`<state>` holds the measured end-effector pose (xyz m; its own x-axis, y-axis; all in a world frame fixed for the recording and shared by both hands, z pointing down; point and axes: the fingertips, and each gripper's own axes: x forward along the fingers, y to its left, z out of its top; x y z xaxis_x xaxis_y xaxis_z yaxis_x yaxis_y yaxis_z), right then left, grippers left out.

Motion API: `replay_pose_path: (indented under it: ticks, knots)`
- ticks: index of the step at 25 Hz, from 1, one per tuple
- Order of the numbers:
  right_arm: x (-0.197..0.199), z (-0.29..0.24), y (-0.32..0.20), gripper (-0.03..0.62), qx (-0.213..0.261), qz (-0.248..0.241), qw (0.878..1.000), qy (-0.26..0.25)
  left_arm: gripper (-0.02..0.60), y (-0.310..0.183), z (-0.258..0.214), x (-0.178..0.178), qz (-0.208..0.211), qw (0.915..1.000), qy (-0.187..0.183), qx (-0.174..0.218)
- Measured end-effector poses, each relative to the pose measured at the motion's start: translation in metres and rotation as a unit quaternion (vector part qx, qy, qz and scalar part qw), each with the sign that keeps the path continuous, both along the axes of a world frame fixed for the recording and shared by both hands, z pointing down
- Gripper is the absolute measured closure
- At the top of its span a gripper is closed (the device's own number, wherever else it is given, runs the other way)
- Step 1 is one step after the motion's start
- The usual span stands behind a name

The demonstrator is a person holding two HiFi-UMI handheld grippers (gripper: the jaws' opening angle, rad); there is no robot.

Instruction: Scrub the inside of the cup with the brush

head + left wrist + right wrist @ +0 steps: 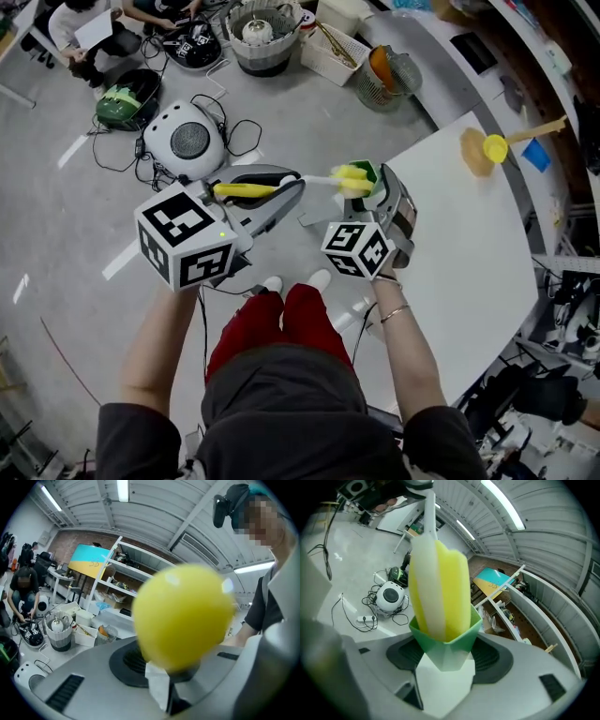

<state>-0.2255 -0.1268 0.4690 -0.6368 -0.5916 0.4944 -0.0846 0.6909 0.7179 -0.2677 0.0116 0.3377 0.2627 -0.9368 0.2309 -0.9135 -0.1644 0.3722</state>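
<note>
One green cup sits clamped in your right claw. The brush has its yellow-and-white foam head down inside the cup, standing out well past the rim. Your left claw is closed on the brush's yellow handle, whose rounded end faces that claw's camera. You hold both in the air by the edge of the white desk.

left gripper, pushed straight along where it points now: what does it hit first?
Probably the green cup held in the right gripper. The left gripper points at the cup's mouth, and the brush it holds has its sponge head inside, so the brush would likely bottom out first.
</note>
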Motion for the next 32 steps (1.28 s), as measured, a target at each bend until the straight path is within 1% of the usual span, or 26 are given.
replay_pose_path:
  ticks: [4, 8, 13, 14, 15, 16, 17, 19, 21, 22, 24, 25, 26, 27, 28, 29, 30, 31, 32]
  knots:
    - [-0.002, 0.003, 0.018, 0.29, 0.0, -0.026, 0.999, 0.019, 0.537, 0.0, 0.009, 0.007, 0.03, 0.9986, -0.041, -0.013]
    - [-0.003, 0.011, 0.032, 0.29, -0.027, -0.054, 0.997, 0.038, 0.537, 0.0, 0.015, 0.012, 0.067, 0.9936, -0.088, -0.024]
    - [-0.001, 0.018, 0.047, 0.29, -0.053, -0.085, 0.993, 0.059, 0.537, 0.003, 0.018, 0.021, 0.122, 0.9806, -0.152, -0.024]
    - [-0.001, 0.019, 0.05, 0.29, -0.058, -0.091, 0.992, 0.064, 0.537, 0.003, 0.018, 0.023, 0.134, 0.9766, -0.167, -0.022]
    - [-0.001, 0.019, 0.054, 0.29, -0.063, -0.097, 0.991, 0.067, 0.537, 0.004, 0.02, 0.026, 0.147, 0.971, -0.187, -0.019]
    - [-0.001, 0.02, 0.058, 0.29, -0.068, -0.103, 0.99, 0.07, 0.537, 0.006, 0.022, 0.03, 0.164, 0.9632, -0.212, -0.015]
    - [-0.001, 0.021, 0.062, 0.29, -0.074, -0.11, 0.989, 0.073, 0.537, 0.008, 0.025, 0.035, 0.183, 0.9534, -0.24, -0.011]
    - [-0.002, 0.023, 0.069, 0.29, -0.083, -0.125, 0.986, 0.078, 0.537, 0.012, 0.032, 0.041, 0.223, 0.9287, -0.296, -0.003]
    - [-0.002, 0.022, 0.075, 0.29, -0.086, -0.144, 0.982, 0.083, 0.537, 0.016, 0.033, 0.046, 0.263, 0.8985, -0.351, 0.008]
    - [-0.002, 0.021, 0.078, 0.29, -0.085, -0.154, 0.981, 0.086, 0.537, 0.017, 0.033, 0.048, 0.283, 0.8811, -0.379, 0.013]
    - [-0.003, 0.016, 0.082, 0.29, -0.077, -0.172, 0.978, 0.09, 0.537, 0.021, 0.031, 0.053, 0.317, 0.843, -0.434, 0.024]
    - [-0.003, 0.013, 0.084, 0.29, -0.073, -0.176, 0.978, 0.09, 0.537, 0.022, 0.03, 0.055, 0.327, 0.8277, -0.455, 0.029]
    - [-0.004, 0.009, 0.084, 0.29, -0.069, -0.175, 0.978, 0.088, 0.537, 0.021, 0.029, 0.056, 0.328, 0.8215, -0.465, 0.033]
    - [-0.004, 0.006, 0.081, 0.29, -0.066, -0.168, 0.98, 0.083, 0.537, 0.018, 0.027, 0.056, 0.317, 0.8294, -0.459, 0.034]
    - [-0.004, 0.004, 0.077, 0.29, -0.064, -0.156, 0.983, 0.077, 0.537, 0.014, 0.025, 0.054, 0.293, 0.8522, -0.432, 0.03]
    - [-0.004, 0.002, 0.071, 0.29, -0.062, -0.14, 0.986, 0.072, 0.537, 0.008, 0.023, 0.05, 0.258, 0.8849, -0.387, 0.022]
    - [-0.004, 0.001, 0.066, 0.29, -0.059, -0.124, 0.988, 0.068, 0.537, 0.003, 0.023, 0.045, 0.216, 0.9199, -0.327, 0.009]
    - [-0.003, 0.001, 0.06, 0.29, -0.052, -0.109, 0.99, 0.068, 0.537, -0.002, 0.024, 0.039, 0.173, 0.9508, -0.257, -0.006]
    - [-0.002, 0.003, 0.055, 0.29, -0.042, -0.098, 0.992, 0.071, 0.537, -0.007, 0.026, 0.033, 0.131, 0.974, -0.184, -0.02]
